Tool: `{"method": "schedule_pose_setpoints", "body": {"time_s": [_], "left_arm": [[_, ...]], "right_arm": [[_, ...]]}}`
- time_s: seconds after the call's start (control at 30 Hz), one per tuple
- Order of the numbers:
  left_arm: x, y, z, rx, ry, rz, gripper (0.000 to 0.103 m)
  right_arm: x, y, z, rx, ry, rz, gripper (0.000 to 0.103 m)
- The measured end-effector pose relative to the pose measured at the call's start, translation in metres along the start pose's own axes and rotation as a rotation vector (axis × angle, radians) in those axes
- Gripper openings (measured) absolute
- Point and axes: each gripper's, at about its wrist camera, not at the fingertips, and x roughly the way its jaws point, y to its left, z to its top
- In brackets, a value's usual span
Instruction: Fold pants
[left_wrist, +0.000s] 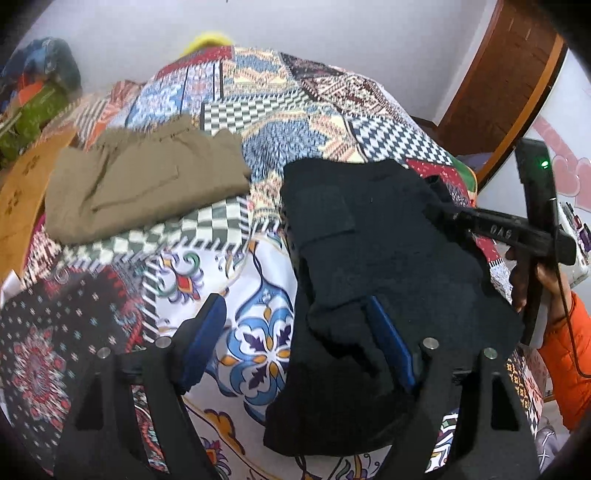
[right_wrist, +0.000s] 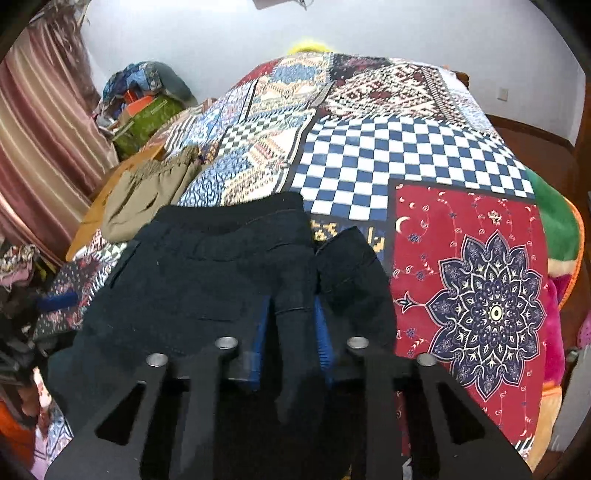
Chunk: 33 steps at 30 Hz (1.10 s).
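The right gripper (right_wrist: 291, 325) is pinching a ridge of the black pants (right_wrist: 207, 273) lying on the patchwork bedspread (right_wrist: 413, 155) — likely readying a fold — while the left gripper (left_wrist: 295, 332) is hanging wide open, empty, straddling their near edge.

two pants, one black (right_wrist: 207, 273), one khaki (left_wrist: 147, 184)
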Motion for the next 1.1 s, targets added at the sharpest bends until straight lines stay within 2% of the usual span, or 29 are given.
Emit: {"method": "schedule_pose_setpoints", "body": {"time_s": [0.07,0.27,0.33,0.5,0.6,0.8,0.9,1.0,1.1], "left_arm": [[0.003,0.002,-0.003,-0.012,0.005,-0.006,0.080],[0.002,0.003,-0.006,-0.022,0.007,-0.004,0.080],[0.000,0.003,-0.006,-0.015,0.002,0.009,0.081],[0.000,0.003,-0.009,-0.012,-0.002,0.025,0.083],[0.000,0.006,-0.007,-0.026,0.008,0.018,0.083],[-0.011,0.000,0.013,0.019,-0.031,0.030,0.083],[-0.009,0.001,0.033,0.006,-0.043,-0.028,0.083],[0.006,-0.001,0.050,0.000,-0.020,-0.055,0.075],[0.035,-0.001,0.062,-0.013,0.062,-0.110,0.062]], "right_arm": [[-0.010,0.004,-0.001,-0.015,-0.037,0.006,0.013],[-0.046,0.027,0.000,-0.122,-0.182,-0.060,0.013],[-0.050,0.029,0.004,-0.135,-0.198,-0.077,0.013],[-0.031,0.018,0.003,-0.144,-0.154,-0.135,0.012],[-0.007,0.013,-0.003,-0.140,-0.043,-0.145,0.013],[-0.042,0.005,-0.004,-0.067,-0.082,-0.109,0.025],[-0.062,0.002,-0.013,-0.031,-0.099,-0.080,0.033],[-0.074,0.000,-0.030,0.008,-0.088,-0.053,0.037],[-0.074,-0.002,-0.053,0.074,-0.047,0.008,0.037]]}}
